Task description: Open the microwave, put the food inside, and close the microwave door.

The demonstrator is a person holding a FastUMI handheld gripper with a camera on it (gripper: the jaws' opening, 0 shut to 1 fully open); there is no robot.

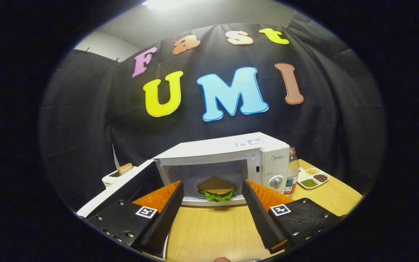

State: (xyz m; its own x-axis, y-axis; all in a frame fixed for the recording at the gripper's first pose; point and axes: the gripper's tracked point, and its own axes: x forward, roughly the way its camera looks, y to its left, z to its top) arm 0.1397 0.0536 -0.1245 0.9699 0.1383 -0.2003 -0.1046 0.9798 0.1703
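Smooth, glossy white microwave point(227, 153) – probably painted metal – on a matt wood-grain table point(209, 229); clear glass bottle point(291, 174) at its right edge.

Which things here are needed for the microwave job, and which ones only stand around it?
For the job:
- microwave, its door swung open
- sandwich already inside
- gripper, fingers open and empty, in front of the opening

Just standing around:
- toaster with bread, behind the door
- bottle beside the microwave
- divided dish of beans
- wooden table
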